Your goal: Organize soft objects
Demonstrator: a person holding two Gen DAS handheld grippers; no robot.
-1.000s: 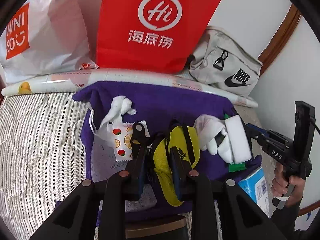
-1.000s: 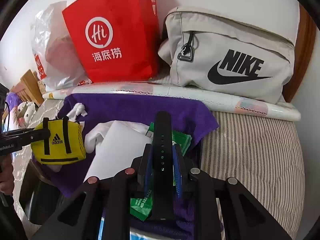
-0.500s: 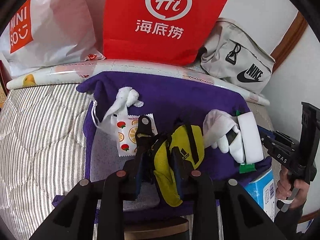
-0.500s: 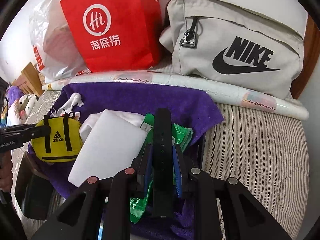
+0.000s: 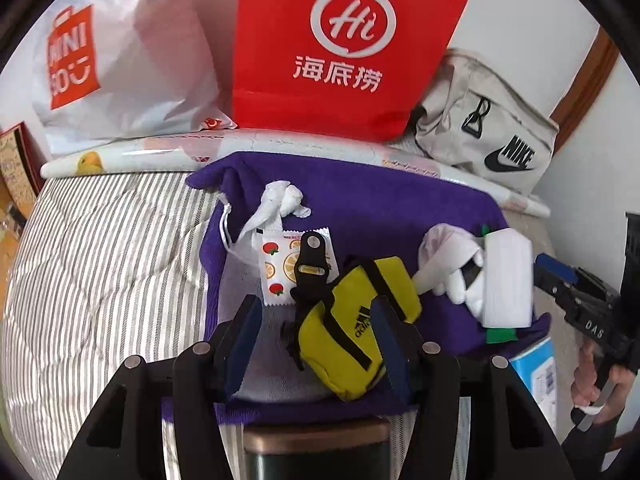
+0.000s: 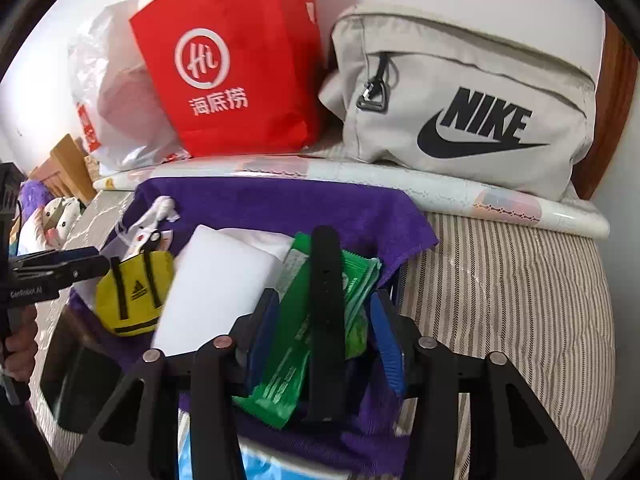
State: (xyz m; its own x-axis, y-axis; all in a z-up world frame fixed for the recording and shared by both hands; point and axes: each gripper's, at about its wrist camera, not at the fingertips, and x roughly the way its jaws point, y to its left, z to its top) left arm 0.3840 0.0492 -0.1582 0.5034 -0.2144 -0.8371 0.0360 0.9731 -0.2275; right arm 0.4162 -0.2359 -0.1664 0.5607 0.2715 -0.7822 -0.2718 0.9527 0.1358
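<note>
Purple towel is spread over the striped bedding, everything piled on it. Small yellow zip pouch with black straps is seen between the left gripper jaws, which are opening, pads apparently off it. Right gripper jaws are opening too, with a black strap and green foil packet lying loose between them, beside a white foam block.

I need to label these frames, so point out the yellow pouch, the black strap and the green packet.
yellow pouch (image 5: pixel 352 328): left wrist view, on its front panel.
black strap (image 6: pixel 326 300): right wrist view, on its middle.
green packet (image 6: pixel 280 368): right wrist view, on its lower half.
</note>
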